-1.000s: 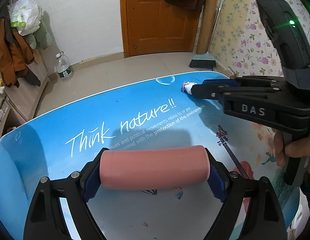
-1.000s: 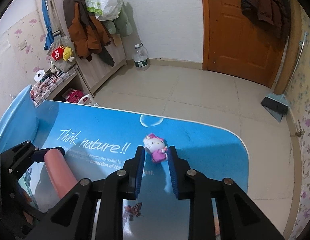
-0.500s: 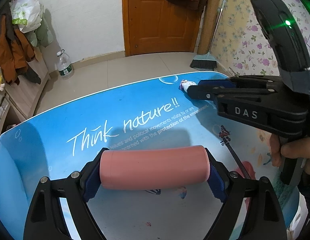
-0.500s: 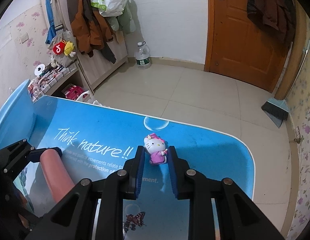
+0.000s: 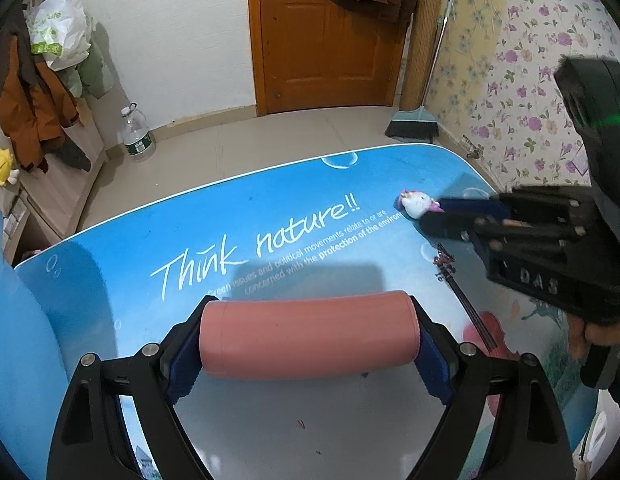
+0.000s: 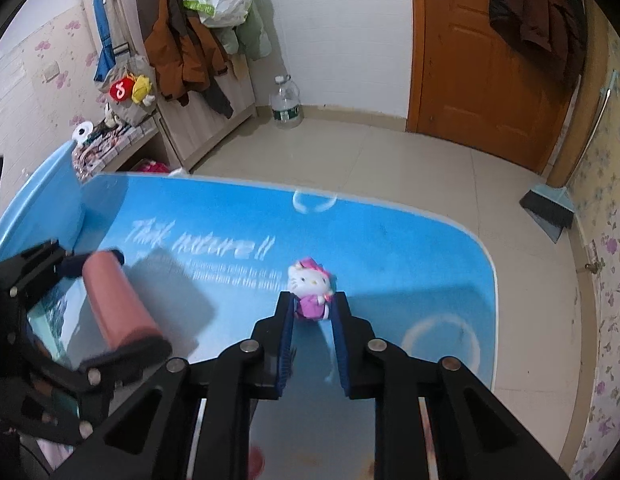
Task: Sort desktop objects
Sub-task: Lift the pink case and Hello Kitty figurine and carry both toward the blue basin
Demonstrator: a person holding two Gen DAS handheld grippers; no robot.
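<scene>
Both claws loaded, toy barely pinched

Left claw (image 5: pixel 307 344) holds the pink cylinder (image 5: pixel 307 334) endwise, near side of the counter (image 5: pixel 213 220); right claw (image 6: pixel 313 312) nips the cat toy (image 6: pixel 310 290) far right by its body only, so it could pop out.

Black plastic tongs (image 5: pixel 307 340), blue ribbed pads (image 6: pixel 283 354), silver screws; other tongs (image 5: pixel 424 216) (stamped "DAS"), green light.

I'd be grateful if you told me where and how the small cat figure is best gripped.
Grip the cat figure across its purple body, below the wide white head, coming from the near table edge. The body is narrower and flatter-sided than the round head. The right claw sits there already, pads on both sides.
</scene>
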